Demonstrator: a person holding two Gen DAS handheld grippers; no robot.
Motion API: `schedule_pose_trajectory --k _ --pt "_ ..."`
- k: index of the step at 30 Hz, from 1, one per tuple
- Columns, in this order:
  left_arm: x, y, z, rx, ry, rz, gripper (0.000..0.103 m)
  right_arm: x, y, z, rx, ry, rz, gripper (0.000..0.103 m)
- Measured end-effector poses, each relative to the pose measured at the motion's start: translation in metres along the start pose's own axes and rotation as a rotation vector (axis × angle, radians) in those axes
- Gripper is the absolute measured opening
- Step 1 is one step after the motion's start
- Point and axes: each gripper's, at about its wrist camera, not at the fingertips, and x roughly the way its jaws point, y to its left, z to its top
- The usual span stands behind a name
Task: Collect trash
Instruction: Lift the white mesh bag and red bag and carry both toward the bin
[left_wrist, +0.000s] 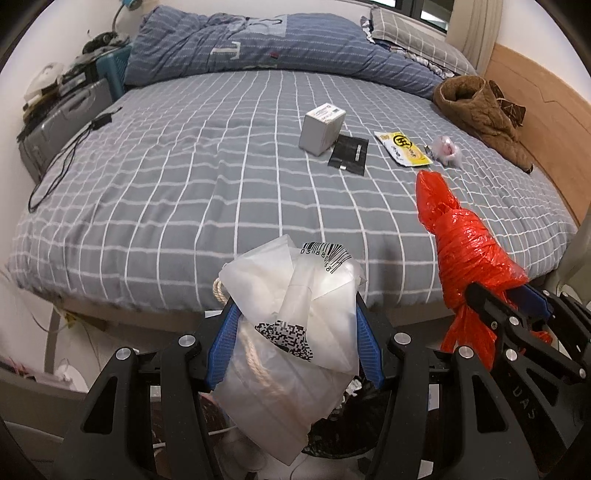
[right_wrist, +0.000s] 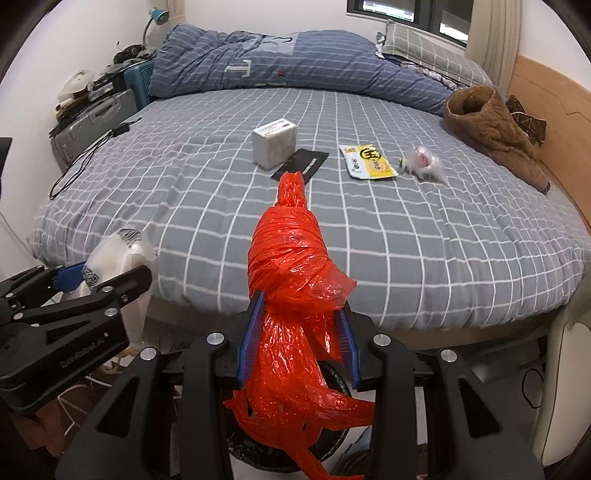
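My left gripper (left_wrist: 295, 317) is shut on a crumpled white plastic bag (left_wrist: 291, 332) with barcodes and a cord, held off the foot of the bed. My right gripper (right_wrist: 299, 325) is shut on a knotted red plastic bag (right_wrist: 291, 266), also seen in the left wrist view as the red plastic bag (left_wrist: 465, 254). Below both grippers a black-lined trash bin (right_wrist: 332, 435) shows in part. On the bed lie a white box (right_wrist: 275, 142), a black packet (right_wrist: 308, 162), a yellow wrapper (right_wrist: 369, 162) and a clear crumpled wrapper (right_wrist: 423, 162).
The grey checked bed (left_wrist: 184, 184) fills the view, with a blue duvet (left_wrist: 258, 44) at its far end and a brown garment (left_wrist: 484, 114) by the wooden headboard side. A suitcase (left_wrist: 62, 118) and a cable (left_wrist: 62, 162) sit at the left.
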Motion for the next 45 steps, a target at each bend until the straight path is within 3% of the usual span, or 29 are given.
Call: schedule_pose_trajectory --k 10,26,45 --pt "0.007 0.008 -0.040 -0.014 0.036 0.011 0.056 -0.001 0.015 -0.036 -0.012 0.029 0.025 0.036" --pt "0.039 -0.003 -0.095 -0.002 0.109 0.014 0.056 0.034 0.013 -0.098 0.023 0.157 0.019 0.036" --pt "0.095 0.000 -0.113 0.002 0.183 0.033 0.056 0.090 0.019 -0.132 0.001 0.271 0.029 0.036"
